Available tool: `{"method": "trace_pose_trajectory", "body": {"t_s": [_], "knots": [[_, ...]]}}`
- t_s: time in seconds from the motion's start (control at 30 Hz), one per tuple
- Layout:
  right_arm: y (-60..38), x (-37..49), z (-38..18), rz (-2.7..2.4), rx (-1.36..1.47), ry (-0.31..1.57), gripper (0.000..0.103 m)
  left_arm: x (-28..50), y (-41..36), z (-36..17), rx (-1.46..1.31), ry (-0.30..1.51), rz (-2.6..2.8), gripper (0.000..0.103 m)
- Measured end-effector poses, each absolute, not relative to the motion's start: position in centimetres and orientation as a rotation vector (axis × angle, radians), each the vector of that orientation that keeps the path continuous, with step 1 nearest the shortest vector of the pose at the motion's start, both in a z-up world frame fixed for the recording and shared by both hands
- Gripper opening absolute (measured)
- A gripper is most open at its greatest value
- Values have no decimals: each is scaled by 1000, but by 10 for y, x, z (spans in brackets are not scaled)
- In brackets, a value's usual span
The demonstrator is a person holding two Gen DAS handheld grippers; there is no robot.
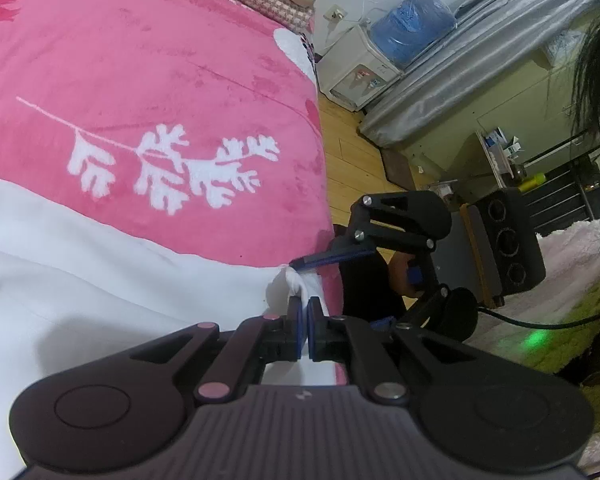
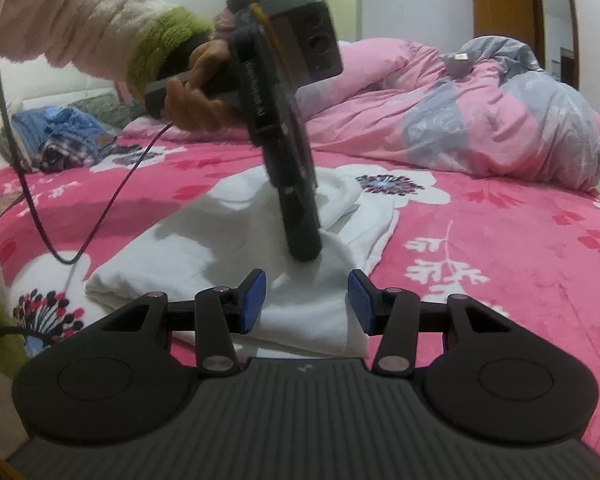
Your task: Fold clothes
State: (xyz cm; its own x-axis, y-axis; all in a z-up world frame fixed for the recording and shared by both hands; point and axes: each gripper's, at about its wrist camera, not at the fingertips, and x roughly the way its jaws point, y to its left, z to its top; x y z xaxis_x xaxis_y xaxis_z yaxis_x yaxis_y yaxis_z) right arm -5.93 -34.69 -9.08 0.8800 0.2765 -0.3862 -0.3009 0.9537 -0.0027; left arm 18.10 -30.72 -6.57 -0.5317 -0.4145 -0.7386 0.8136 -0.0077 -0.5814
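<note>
Left tool (image 1: pixel 304 304) pinching white garment (image 2: pixel 236 240) corner, right tool (image 2: pixel 306 294) spread wide

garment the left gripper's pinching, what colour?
Plain white garment; left gripper is pinching its edge. Shows best in right wrist view.

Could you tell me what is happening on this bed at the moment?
A person is folding a white garment on a pink floral blanket. The left gripper is shut on the garment's edge, pinching a bunched bit of cloth. The right gripper is open, its pads either side of the near fold, holding nothing.
</note>
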Motion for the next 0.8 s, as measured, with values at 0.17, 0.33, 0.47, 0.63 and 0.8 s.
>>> {"method": "trace_pose_trajectory", "body": {"t_s": [0.17, 0.33, 0.47, 0.63, 0.8], "knots": [[-348, -56, -91, 310, -52, 407, 45, 181, -306, -65, 455, 1336, -1716, 3], [-349, -52, -91, 319, -40, 421, 45, 182, -306, -65, 459, 1329, -1717, 3], [-352, -49, -91, 337, -11, 443, 39, 184, -305, -65, 465, 1323, -1713, 4], [-355, -45, -94, 367, 57, 487, 11, 192, -304, -63, 435, 1314, -1691, 12], [-375, -37, -97, 404, 280, 534, 7, 204, -300, -52, 386, 1266, -1647, 17]]}}
